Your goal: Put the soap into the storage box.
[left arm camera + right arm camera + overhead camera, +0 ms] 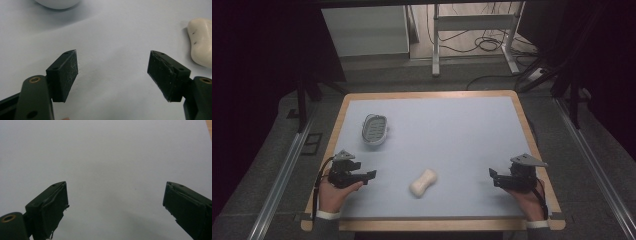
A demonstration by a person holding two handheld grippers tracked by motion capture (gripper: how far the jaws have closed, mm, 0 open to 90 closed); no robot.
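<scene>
1. The left tool (371,174) is resting low over the near left part of the table (462,130), held in the person's left hand (333,192); its jaws are standing wide apart with nothing between them.
2. The right tool (492,175) is sitting near the table's right edge, held in the right hand (528,200), its jaws likewise spread and gripping nothing.
3. A cream, peanut-shaped soap bar (423,182) is lying on the table between the two tools, nearer the left one and touching neither.
4. In the left gripper view the soap bar (201,42) is showing just beyond and to the right of the right-hand jaw.
5. A pale oval soap dish (375,129) is sitting farther back on the left, well apart from the bar.
</scene>
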